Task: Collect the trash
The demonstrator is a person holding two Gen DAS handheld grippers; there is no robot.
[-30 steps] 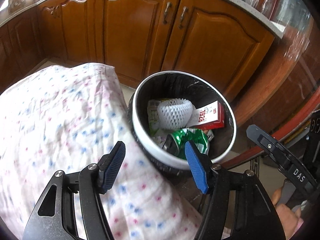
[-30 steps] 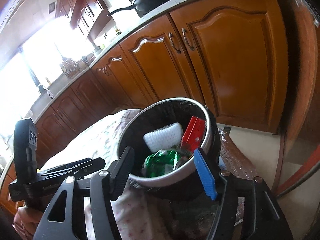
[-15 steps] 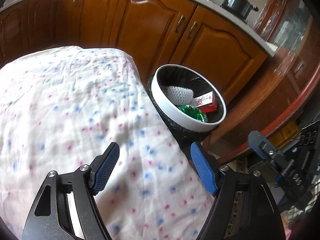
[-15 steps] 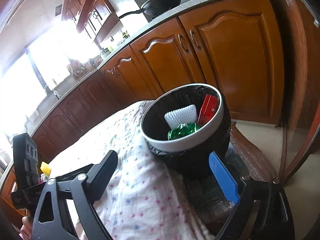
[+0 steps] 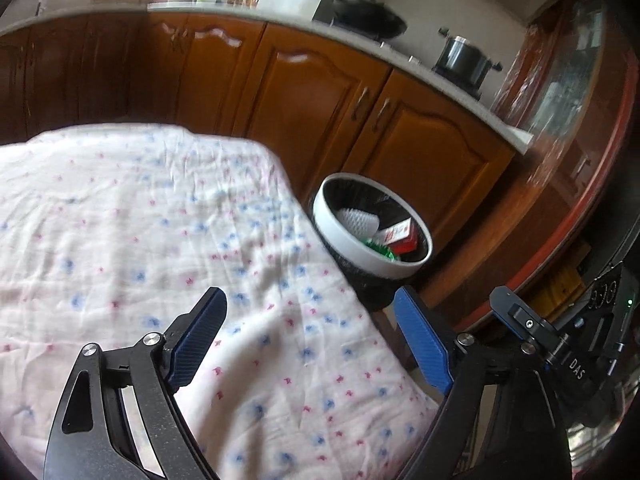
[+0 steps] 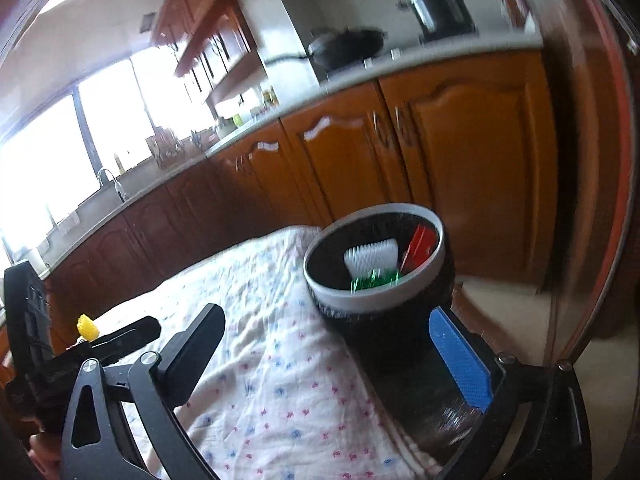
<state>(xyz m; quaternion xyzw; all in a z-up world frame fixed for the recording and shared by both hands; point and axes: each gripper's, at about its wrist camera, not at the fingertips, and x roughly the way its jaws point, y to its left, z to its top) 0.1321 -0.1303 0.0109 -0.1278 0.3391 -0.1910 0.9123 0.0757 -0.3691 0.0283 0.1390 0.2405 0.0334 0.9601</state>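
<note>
Start at your far left, where a small yellow thing (image 6: 88,326) sits on the cloth beyond your left gripper as the right wrist view shows it; what it is, is too small to tell, but it looks like the only loose piece still out. Across the middle lies the flowered cloth (image 5: 160,240), otherwise bare in both views. Your left gripper (image 5: 308,344) hangs over it with its jaws wide apart and nothing between them; they have just been opening. Your right gripper (image 6: 328,356) stands wider yet, as wide as it goes, also just opened and empty. To the right, just off the cloth's edge, is the bin (image 5: 328,220) with its white rim and black liner, and the trash is inside: a white foam net (image 5: 356,220), a red and white box (image 5: 400,236) and a green wrapper (image 5: 378,248). So the step in hand reads as the pull-away after a drop, both tools free. If the yellow thing is trash, your next move calls for swinging one gripper left to it, lowering the open jaws around it, and closing gently, since it looks small and light and could skid on the cloth's wrinkles.
</note>
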